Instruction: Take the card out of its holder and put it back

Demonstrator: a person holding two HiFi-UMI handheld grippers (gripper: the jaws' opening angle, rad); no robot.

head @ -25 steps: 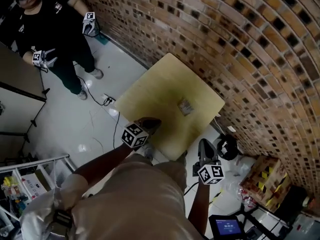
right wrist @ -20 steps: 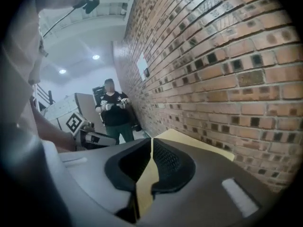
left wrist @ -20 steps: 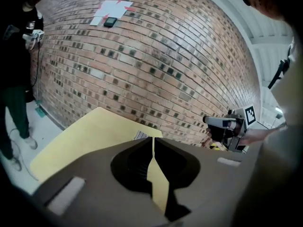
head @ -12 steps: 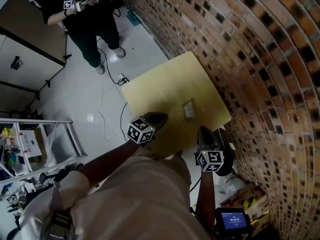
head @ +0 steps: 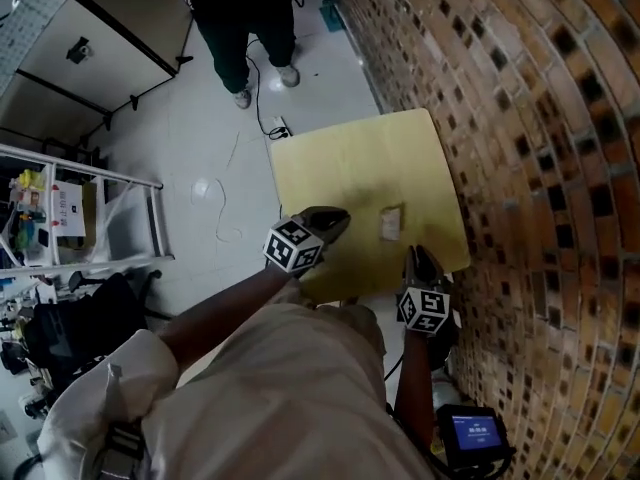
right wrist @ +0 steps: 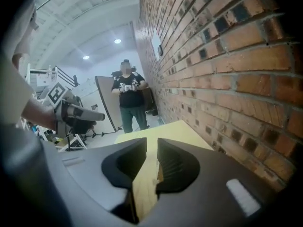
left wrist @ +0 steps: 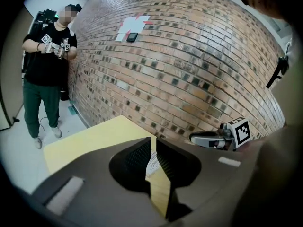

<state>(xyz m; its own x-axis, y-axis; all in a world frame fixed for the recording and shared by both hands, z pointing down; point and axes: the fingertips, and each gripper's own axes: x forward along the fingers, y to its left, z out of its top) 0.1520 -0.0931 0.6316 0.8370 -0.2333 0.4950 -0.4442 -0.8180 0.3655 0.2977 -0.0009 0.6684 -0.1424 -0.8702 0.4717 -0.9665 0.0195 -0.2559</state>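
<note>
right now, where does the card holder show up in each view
Head view: the card holder lies on the yellow table, right of centre.
Left gripper view: a pale sliver low at centre, seen through the narrow gap between the tongs.
Right gripper view: cannot pick it out; the gap shows mostly tabletop.
Shared landmark: the yellow table standing against the brick wall.

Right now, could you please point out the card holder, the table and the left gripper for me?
card holder [head: 390, 224]: head view, the middle of its flat face.
table [head: 345, 163]: head view, a bare patch of the yellow top.
left gripper [head: 338, 220]: head view, midway between its fingertips.
</note>
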